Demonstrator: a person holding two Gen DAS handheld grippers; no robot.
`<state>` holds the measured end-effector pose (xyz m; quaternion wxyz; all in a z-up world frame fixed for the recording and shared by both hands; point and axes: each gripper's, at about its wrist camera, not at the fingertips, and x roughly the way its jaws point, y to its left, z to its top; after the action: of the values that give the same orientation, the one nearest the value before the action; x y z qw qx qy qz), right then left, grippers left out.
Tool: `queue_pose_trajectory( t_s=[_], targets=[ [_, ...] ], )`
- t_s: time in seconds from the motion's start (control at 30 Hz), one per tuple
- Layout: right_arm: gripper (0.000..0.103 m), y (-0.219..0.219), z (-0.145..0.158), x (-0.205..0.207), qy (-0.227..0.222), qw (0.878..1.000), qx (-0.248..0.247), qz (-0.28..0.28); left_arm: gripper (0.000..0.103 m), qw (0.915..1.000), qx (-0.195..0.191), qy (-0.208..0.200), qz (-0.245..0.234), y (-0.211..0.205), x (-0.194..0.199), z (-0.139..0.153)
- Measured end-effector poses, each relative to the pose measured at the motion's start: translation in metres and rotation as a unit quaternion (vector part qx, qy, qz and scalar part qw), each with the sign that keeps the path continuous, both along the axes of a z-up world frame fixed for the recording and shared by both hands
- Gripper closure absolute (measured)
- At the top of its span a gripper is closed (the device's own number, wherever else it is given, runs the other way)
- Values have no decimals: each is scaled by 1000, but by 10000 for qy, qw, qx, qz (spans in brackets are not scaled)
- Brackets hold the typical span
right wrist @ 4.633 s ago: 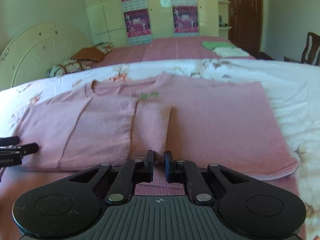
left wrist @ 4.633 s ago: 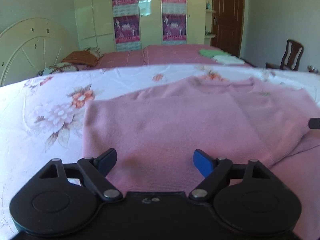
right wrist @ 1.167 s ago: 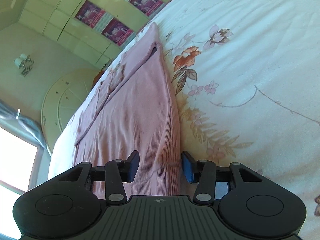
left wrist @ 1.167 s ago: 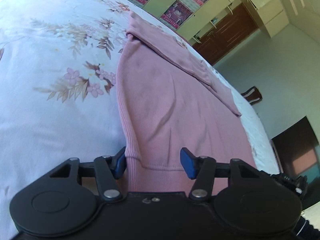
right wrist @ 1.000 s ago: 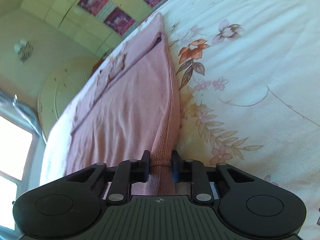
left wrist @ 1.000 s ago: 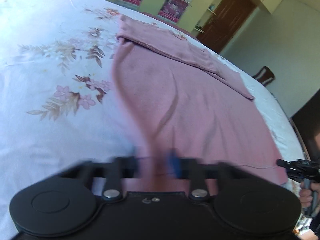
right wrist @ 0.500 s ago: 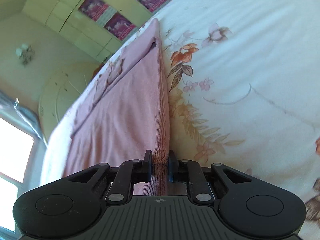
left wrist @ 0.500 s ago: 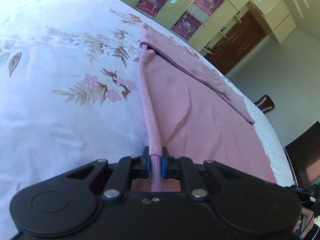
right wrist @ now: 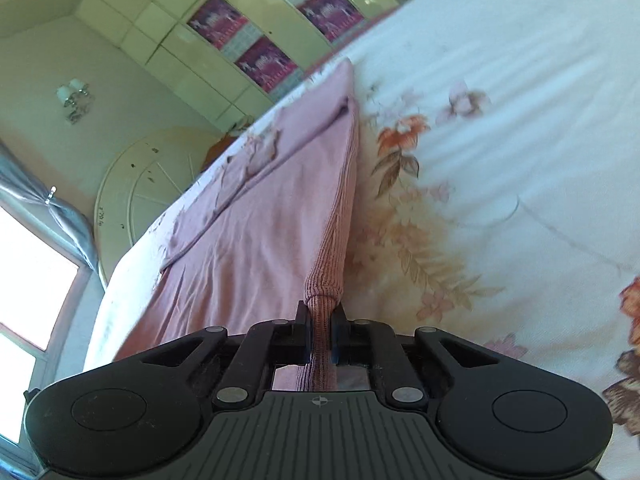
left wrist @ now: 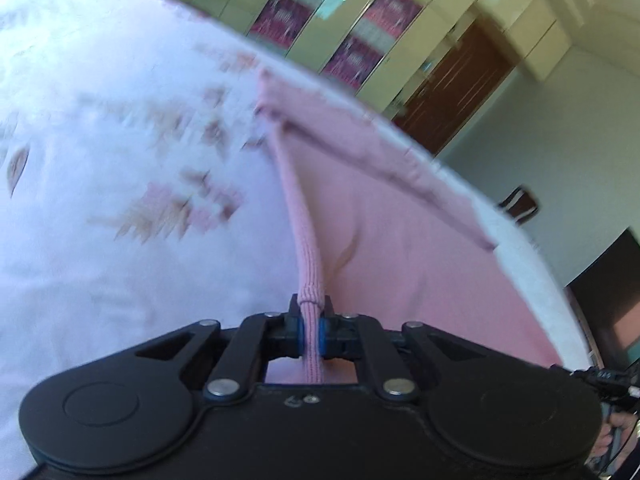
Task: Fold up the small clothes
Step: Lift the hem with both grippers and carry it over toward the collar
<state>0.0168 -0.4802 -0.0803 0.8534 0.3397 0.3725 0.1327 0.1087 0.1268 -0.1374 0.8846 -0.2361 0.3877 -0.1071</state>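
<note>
A pink knitted sweater (left wrist: 400, 248) lies on a floral bedsheet (left wrist: 100, 200), its sleeves folded across its far part. My left gripper (left wrist: 309, 312) is shut on the ribbed hem at the sweater's left corner, which rises taut from the bed. In the right wrist view the same sweater (right wrist: 248, 232) stretches away, and my right gripper (right wrist: 320, 316) pinches the hem at the right corner, its jaws still closing on the bunched cloth. Both corners are lifted off the sheet.
The white floral bedsheet (right wrist: 500, 160) spreads wide on both sides of the sweater. Beyond the bed stand a cream wardrobe with posters (left wrist: 340, 28), a brown door (left wrist: 452, 92), a round white headboard (right wrist: 136, 200) and a bright window (right wrist: 28, 292). A hand (left wrist: 616, 436) shows at the far right edge.
Both grippers closed from open onto the sweater's hem corners. The pinched edges have since lifted slightly and drawn taut, and the left view has tilted and blurred.
</note>
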Motion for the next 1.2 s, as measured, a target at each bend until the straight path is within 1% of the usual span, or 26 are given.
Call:
queue_pose_trajectory(
  t_s=[0.03,0.07,0.1,0.17,0.23,0.3,0.4,0.47,0.53,0.63,0.7,0.77,0.9,1.0,1.03,1.1,1.2],
  targets=[
    [95,0,-6,3,161,9998,-119,32,97,10000,-37,41,4,1,1,-6],
    [95,2,-15,7,407,9989,-196,95,97,9999,-114,53,46,2,1,-5],
    [95,3,-21,8,495,9985,-205,111,97,9998,-181,49,98,3,0,-3],
    [95,-1,-18,7,422,9991,50,-57,97,9993,-337,-18,166,5,-2,-1],
    [95,-2,-12,5,281,9994,155,-136,97,9983,-524,-37,256,9,-2,0],
    [95,-2,-7,7,213,9994,217,-153,98,9954,-857,-104,404,13,-2,4],
    [95,-2,6,14,35,9991,348,-218,98,9883,-1408,-208,550,16,3,12],
    [95,-1,16,21,-80,9988,400,-259,98,9831,-1675,-254,697,18,9,17],
    [95,1,25,31,-167,9986,411,-281,98,9788,-1860,-336,792,19,14,24],
    [95,1,40,44,-322,9979,459,-324,98,9803,-1752,-484,772,16,31,46],
    [95,0,54,54,-464,9970,513,-337,98,9821,-1617,-560,790,15,51,66],
    [95,0,69,69,-629,9957,576,-367,98,9805,-1662,-623,849,15,70,83],
    [95,-5,98,106,-829,9906,862,-663,98,9795,-1599,-959,757,11,110,121],
    [95,-6,121,139,-949,9884,928,-743,98,9807,-1393,-1210,642,6,138,148],
    [95,-6,128,149,-986,9880,922,-750,98,9808,-1352,-1256,633,5,150,154],
    [95,-8,137,173,-1042,9875,917,-744,98,9815,-1321,-1246,611,2,173,155],
    [95,-9,134,213,-984,9875,960,-768,98,9848,-1250,-1028,634,0,217,141]
  ],
)
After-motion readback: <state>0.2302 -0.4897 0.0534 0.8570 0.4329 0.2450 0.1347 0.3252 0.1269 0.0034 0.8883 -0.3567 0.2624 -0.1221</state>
